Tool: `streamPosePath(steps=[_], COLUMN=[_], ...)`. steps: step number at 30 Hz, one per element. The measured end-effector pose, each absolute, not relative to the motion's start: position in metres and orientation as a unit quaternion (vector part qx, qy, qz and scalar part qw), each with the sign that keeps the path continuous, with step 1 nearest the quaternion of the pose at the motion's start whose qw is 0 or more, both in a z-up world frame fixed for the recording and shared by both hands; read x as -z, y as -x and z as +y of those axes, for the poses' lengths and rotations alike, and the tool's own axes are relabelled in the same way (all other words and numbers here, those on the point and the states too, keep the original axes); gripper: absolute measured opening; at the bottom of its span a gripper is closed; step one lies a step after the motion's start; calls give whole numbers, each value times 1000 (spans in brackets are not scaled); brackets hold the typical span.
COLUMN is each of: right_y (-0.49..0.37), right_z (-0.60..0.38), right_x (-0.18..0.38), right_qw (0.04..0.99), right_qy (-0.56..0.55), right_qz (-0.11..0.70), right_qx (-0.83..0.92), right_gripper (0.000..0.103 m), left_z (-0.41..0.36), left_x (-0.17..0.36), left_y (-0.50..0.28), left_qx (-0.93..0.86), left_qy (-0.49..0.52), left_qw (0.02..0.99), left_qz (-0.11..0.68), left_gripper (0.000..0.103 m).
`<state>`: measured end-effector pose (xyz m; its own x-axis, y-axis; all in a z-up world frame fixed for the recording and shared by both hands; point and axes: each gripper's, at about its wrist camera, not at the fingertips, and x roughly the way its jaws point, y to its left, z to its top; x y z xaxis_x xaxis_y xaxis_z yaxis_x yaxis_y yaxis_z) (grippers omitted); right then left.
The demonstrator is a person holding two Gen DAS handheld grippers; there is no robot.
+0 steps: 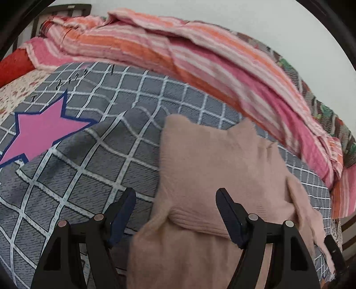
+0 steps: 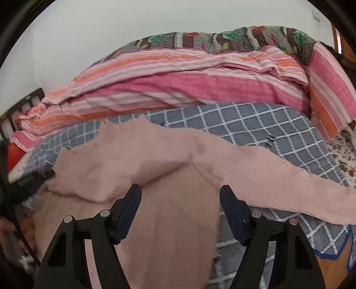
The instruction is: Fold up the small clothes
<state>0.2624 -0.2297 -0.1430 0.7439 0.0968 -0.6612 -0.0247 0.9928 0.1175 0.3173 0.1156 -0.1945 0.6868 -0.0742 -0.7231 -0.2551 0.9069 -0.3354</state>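
Left tongs (image 1: 175, 195): spread wide, holding nothing, low over the pink knit garment (image 1: 213, 169), which lies rumpled on the grey checked blanket (image 1: 93, 160) on the bed. Likely risk: a pinch here takes several layers, or blanket with them, so the fold drags crooked. Right tongs (image 2: 180, 193): also gaping and empty, above the garment's body. One sleeve (image 2: 289, 191) trails off rightward; if left out, it may slide loose and undo the fold. Striped quilt (image 2: 200, 89) heaped behind, near enough to snag.

Sweater (image 1: 213, 169) on checked quilt (image 1: 89, 160), striped blanket (image 1: 178, 57) heaped behind, wall (image 1: 244, 20) prob. beyond
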Motion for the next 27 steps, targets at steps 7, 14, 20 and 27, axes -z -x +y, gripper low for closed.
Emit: streamPosePath(steps=[7,14,20,27], right_y=[-300,-310,-304,-314], right_z=[-188,-187,-196,-178], right_x=[152,163,168,171], right_qw=[918,914,920,917], right_qy=[-3,-20,-43,-40], right_qz=[393,402,386,391], right_qx=[-45,-45,-47,-73], right_gripper=[72,72,72,72], left_z=[135,127,130,130], left_x=[198,204,205,204], left_y=[-314,-349,-349,-338], left_qx=[-48,2,-22,-35], left_qy=[226,214,218,199], left_qw=[895,886,890,893], left_qz=[382,411,399,403], left_gripper=[69,59,15,25])
